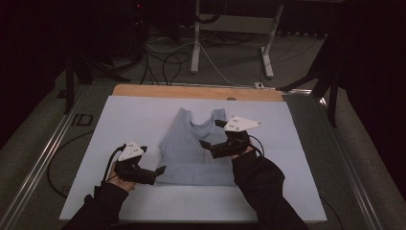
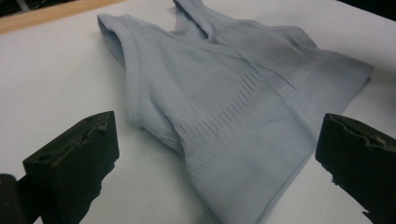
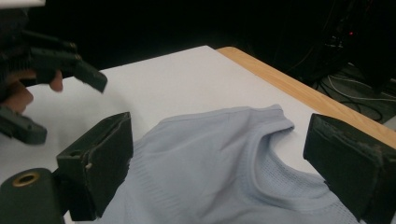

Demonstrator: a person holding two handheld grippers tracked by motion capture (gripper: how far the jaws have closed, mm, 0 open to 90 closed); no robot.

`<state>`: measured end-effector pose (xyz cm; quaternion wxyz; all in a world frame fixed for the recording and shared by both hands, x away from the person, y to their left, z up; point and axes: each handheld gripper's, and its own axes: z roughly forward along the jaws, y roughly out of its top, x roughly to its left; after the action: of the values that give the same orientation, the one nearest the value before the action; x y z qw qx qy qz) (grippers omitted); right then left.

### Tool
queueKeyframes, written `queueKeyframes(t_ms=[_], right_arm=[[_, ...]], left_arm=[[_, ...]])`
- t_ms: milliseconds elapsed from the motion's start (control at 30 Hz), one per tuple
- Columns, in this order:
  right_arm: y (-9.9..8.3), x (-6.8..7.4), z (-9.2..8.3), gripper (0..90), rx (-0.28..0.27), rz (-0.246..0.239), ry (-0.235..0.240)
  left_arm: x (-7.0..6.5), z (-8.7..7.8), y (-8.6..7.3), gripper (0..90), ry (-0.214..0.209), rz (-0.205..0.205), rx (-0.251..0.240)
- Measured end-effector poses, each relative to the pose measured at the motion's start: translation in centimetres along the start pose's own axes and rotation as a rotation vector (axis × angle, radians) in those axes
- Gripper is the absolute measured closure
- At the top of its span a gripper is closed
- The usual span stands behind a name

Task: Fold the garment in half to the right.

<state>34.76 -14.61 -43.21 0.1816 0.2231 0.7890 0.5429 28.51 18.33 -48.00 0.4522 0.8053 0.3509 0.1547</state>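
Observation:
A pale blue sleeveless top (image 1: 194, 148) lies flat on the white sheet (image 1: 124, 115), with its neck toward the far edge. My left gripper (image 1: 152, 160) is open just off the top's near-left hem corner. In the left gripper view, its jaws (image 2: 218, 135) stand wide on either side of the hem of the top (image 2: 224, 102). My right gripper (image 1: 211, 133) hovers open over the top's right shoulder strap. In the right gripper view, its jaws (image 3: 219, 135) frame the neckline of the top (image 3: 210, 177), and the left gripper (image 3: 60, 102) shows beyond. Neither gripper holds anything.
The sheet covers a wooden table whose bare edge (image 1: 191, 91) runs along the far side. Metal rails (image 1: 43, 158) flank the table. On the floor beyond are cables (image 1: 163, 60) and a white desk frame (image 1: 196, 43).

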Motion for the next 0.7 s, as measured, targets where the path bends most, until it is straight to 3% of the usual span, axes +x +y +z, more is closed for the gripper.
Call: queueKeyframes(t_ms=[100,233,300,500,600,700], right_arm=[[0.0,0.1,0.5,8.5,0.004,0.0,0.004],[-0.1,0.2,1.0,8.5,-0.001,0.009,0.017],[-0.1,0.2,1.2,8.5,0.004,0.002,0.017],[-0.1,0.3,1.5,8.5,0.001,0.002,0.02],[-0.2,0.3,1.6,8.5,0.01,0.0,0.02],[-0.3,0.2,1.8,8.5,0.011,-0.002,0.02]], left_arm=[[0.0,0.8,-0.4,0.3,0.009,0.001,0.018],[-0.2,1.8,-1.0,0.4,-0.029,-0.002,0.049],[-0.3,2.2,-1.2,0.4,-0.021,0.0,0.071],[-0.4,2.8,-1.4,1.3,-0.003,-0.04,0.138],[-0.5,2.9,-1.6,5.1,0.003,-0.046,0.133],[-0.2,3.2,-1.8,5.9,-0.007,-0.083,0.159]])
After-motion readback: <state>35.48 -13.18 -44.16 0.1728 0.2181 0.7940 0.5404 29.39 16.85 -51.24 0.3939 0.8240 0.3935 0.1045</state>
